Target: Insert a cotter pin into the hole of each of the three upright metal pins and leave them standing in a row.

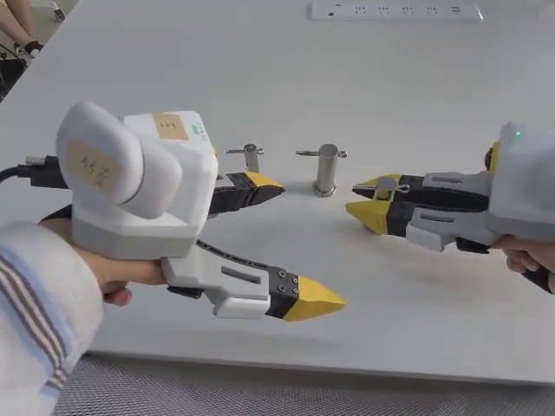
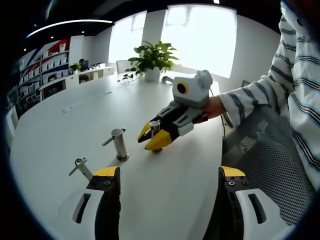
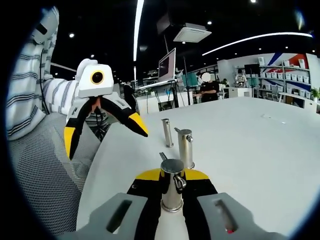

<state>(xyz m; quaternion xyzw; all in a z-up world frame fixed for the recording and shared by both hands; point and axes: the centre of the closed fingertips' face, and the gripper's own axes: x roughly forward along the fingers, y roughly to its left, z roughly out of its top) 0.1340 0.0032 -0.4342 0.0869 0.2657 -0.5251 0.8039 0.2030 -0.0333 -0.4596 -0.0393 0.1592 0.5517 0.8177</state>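
Steel pins, three, in a row mid-bench (image 1: 260, 69), roughly parallel to the near edge. Left pin (image 1: 252, 159) is upright, with a cotter (image 1: 234, 151) through its head, sticking out sideways. Middle pin (image 1: 326, 170) is upright, also with a cotter through the head. Both stand free, apart from each other.

Third pin (image 3: 172, 186) sits between the jaws of the right hand-held gripper (image 1: 351, 197). The jaws are narrow and closed against its shaft from both sides. Its cotter loop shows at the head in the right gripper view. In the left gripper view its base looks down on the bench, but I can't tell for sure.

Left hand-held gripper (image 1: 310, 244) is wide, holding nothing, and hovers by the near edge. In the head view its upper jaw tip is just in front of the left pin, not touching it. The two hand-held grippers point at each other along the row, with the middle pin between their tips. Power strip (image 1: 395, 10) lies at the far edge.
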